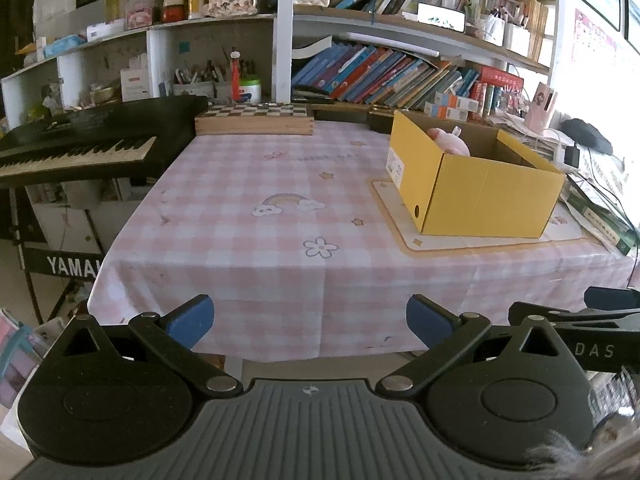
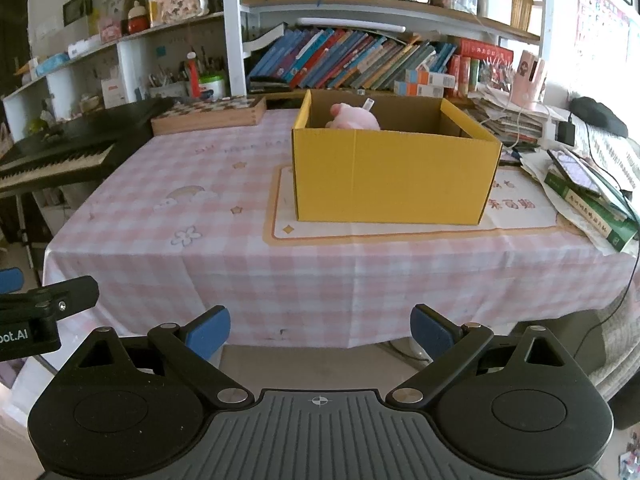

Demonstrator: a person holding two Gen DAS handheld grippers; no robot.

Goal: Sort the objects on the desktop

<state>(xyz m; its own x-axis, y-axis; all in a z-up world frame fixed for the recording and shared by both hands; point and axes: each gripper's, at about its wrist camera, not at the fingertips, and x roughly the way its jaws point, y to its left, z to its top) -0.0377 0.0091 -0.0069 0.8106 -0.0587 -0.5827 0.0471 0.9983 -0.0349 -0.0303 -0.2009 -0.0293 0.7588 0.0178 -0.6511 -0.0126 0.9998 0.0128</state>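
Observation:
A yellow cardboard box (image 1: pixel 480 184) stands on a cream mat on the right part of the pink checked table; it also shows in the right wrist view (image 2: pixel 394 174). A pink plush toy (image 1: pixel 450 141) lies inside it, also seen in the right wrist view (image 2: pixel 354 118). My left gripper (image 1: pixel 310 322) is open and empty, held before the table's front edge. My right gripper (image 2: pixel 320 330) is open and empty too, in front of the box and well short of it.
A wooden chessboard box (image 1: pixel 254 118) sits at the table's back. A black keyboard (image 1: pixel 80 148) stands to the left. Books, papers and a phone (image 2: pixel 580 184) pile up at the right edge. Shelves of books rise behind.

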